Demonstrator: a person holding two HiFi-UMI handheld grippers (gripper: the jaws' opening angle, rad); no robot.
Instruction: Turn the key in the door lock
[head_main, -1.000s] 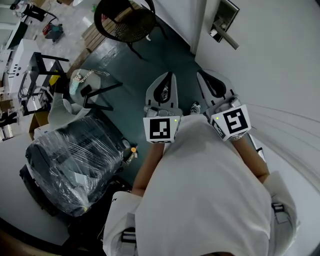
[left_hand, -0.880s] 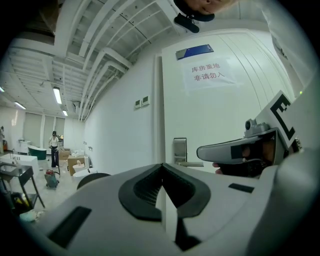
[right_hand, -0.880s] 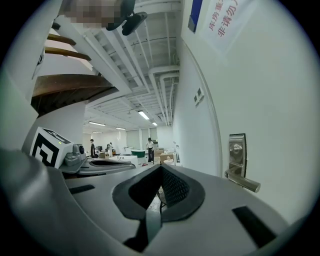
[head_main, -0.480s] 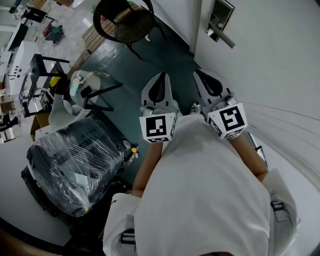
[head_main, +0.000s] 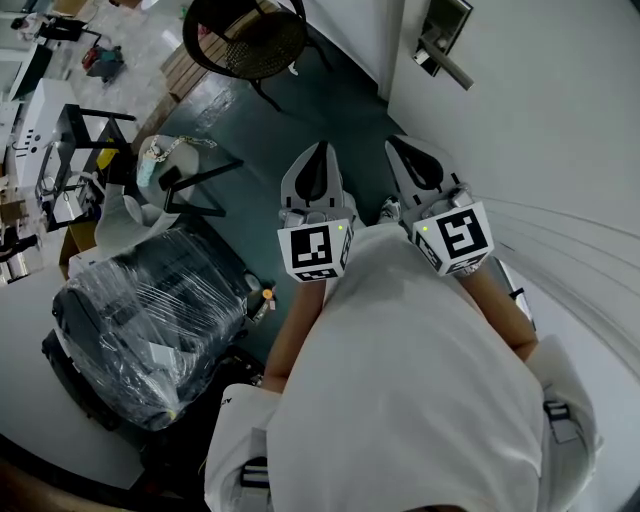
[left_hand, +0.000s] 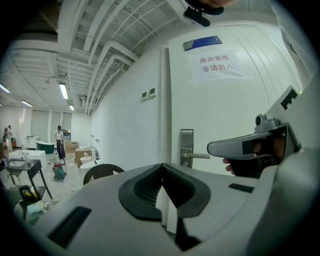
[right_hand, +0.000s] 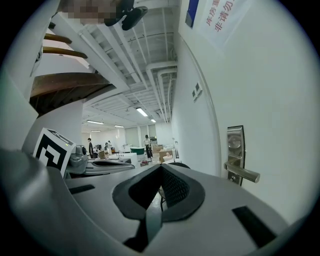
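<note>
Door lock (head_main: 448, 25), well ahead of right gripper (head_main: 397, 143), jaws together

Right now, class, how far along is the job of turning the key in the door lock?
Done: nothing yet. In hand: the left gripper and right gripper, both shut, are held short of the door handle; no key shows in either. Left: reach the lock plate and turn the key.
</note>
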